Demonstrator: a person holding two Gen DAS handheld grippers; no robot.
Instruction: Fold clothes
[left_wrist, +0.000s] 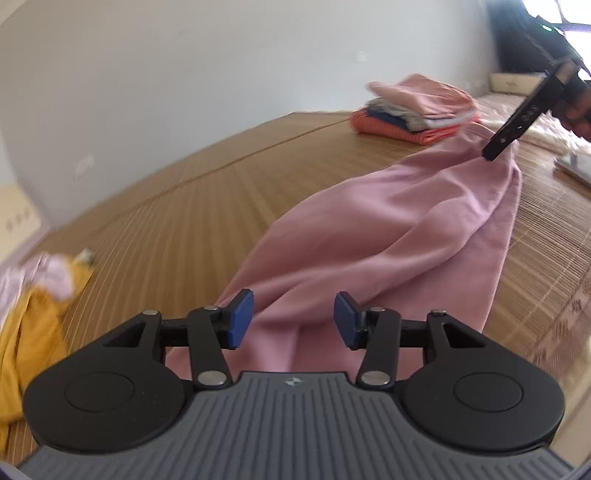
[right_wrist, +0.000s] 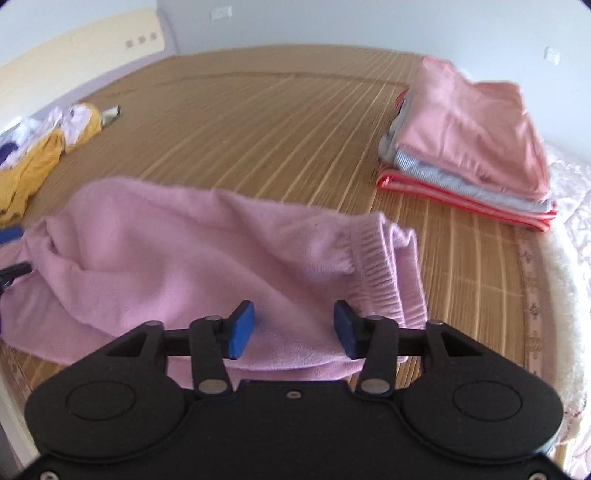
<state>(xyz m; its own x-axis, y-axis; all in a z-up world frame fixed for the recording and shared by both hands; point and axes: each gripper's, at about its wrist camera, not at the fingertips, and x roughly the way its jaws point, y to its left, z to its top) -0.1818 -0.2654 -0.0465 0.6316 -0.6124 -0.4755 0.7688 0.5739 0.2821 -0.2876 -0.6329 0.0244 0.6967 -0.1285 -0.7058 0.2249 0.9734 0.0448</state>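
A pink fleece garment (left_wrist: 388, 229) lies stretched out and creased on the bamboo mat (left_wrist: 207, 206). My left gripper (left_wrist: 293, 317) hovers over its near end, open, with the blue pads well apart and pink cloth showing below the gap. At the far end, a black finger (left_wrist: 517, 118) of the right gripper touches the cloth, held by a hand. In the right wrist view, the right gripper (right_wrist: 294, 326) is open over the garment (right_wrist: 192, 251) beside its ribbed elastic band (right_wrist: 380, 258). The pads press on nothing.
A stack of folded clothes (right_wrist: 469, 147), pink on top and red-striped at the bottom, sits at the mat's far right, also the stack (left_wrist: 417, 110). A heap of yellow and white clothes (right_wrist: 40, 151) lies at the left. A white quilt (right_wrist: 565, 295) borders the mat (right_wrist: 277, 110).
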